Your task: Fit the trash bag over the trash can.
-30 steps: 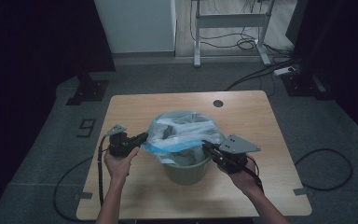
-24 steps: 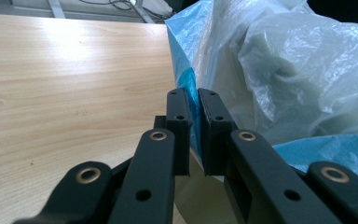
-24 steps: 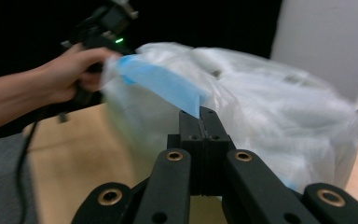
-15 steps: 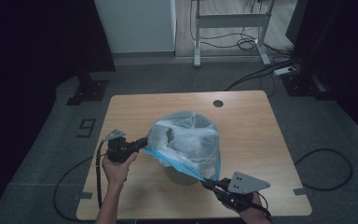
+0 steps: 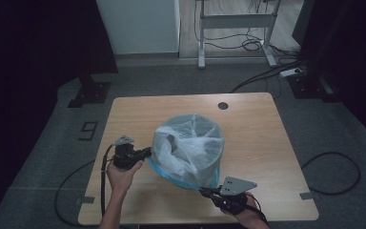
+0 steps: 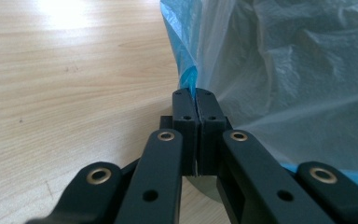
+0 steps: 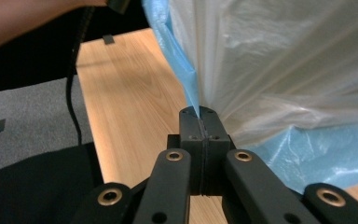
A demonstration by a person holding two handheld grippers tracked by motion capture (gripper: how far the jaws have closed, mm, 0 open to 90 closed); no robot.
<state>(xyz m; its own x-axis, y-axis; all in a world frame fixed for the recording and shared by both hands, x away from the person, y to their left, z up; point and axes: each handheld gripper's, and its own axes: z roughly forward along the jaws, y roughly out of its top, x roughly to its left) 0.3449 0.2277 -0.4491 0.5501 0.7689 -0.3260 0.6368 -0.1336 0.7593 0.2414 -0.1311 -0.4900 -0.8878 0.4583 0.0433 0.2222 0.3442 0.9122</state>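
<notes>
Blue-and-clear plastic bag (image 5: 190, 152) draped over bin, mid-bench. Right tool (image 5: 205, 192), near bench edge: jaws pressed together, pinching blue bag hem (image 7: 193, 100), film pulled taut. Left tool (image 5: 147, 151), left of bin: jaws just closed on blue bag edge (image 6: 191, 84), pinching it. Wooden bench (image 5: 257, 143): round cable hole (image 5: 223, 105) near far edge. Beyond: grey floor (image 5: 343, 129), cables.

High view dim, dark surroundings; glare on worktop (image 6: 65, 14) in left gripper view; near linkages soft, slightly blurred.
</notes>
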